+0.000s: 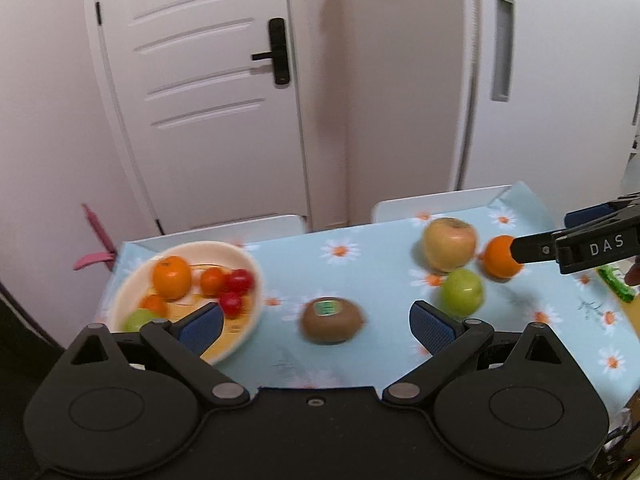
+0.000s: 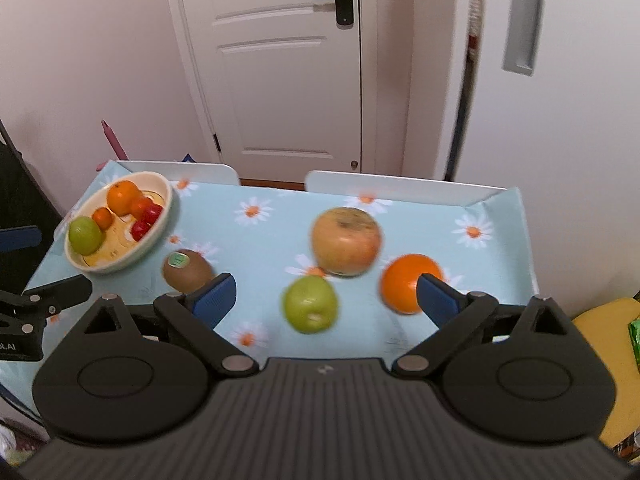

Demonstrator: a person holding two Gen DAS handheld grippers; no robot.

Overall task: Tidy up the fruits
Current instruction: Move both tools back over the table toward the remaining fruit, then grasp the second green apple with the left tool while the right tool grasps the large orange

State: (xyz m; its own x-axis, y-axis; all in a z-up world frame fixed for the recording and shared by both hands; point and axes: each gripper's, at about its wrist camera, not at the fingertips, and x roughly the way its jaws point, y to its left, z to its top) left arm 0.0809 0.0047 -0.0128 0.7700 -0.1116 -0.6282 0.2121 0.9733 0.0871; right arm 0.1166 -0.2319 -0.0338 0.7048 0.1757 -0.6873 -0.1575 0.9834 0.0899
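A cream bowl (image 1: 248, 264) (image 2: 160, 184) at the table's left holds oranges, red fruits and a green apple (image 2: 85, 235). Loose on the daisy tablecloth lie a brown kiwi (image 1: 332, 319) (image 2: 187, 271), a small green apple (image 1: 462, 292) (image 2: 310, 304), a big yellow-red apple (image 1: 450, 244) (image 2: 346, 241) and an orange (image 1: 500, 258) (image 2: 404, 286). My left gripper (image 1: 318, 326) hangs open above the kiwi. My right gripper (image 2: 326, 300) is open over the small green apple, its right finger in front of the orange. The right gripper's fingers (image 1: 532, 248) enter the left wrist view from the right.
Two white chair backs (image 2: 384, 184) stand behind the table's far edge, with a white door (image 1: 208, 100) beyond. A green packet (image 1: 616, 284) lies at the right side, near something yellow (image 2: 608, 344). The left gripper's fingers (image 2: 60, 294) show at the left.
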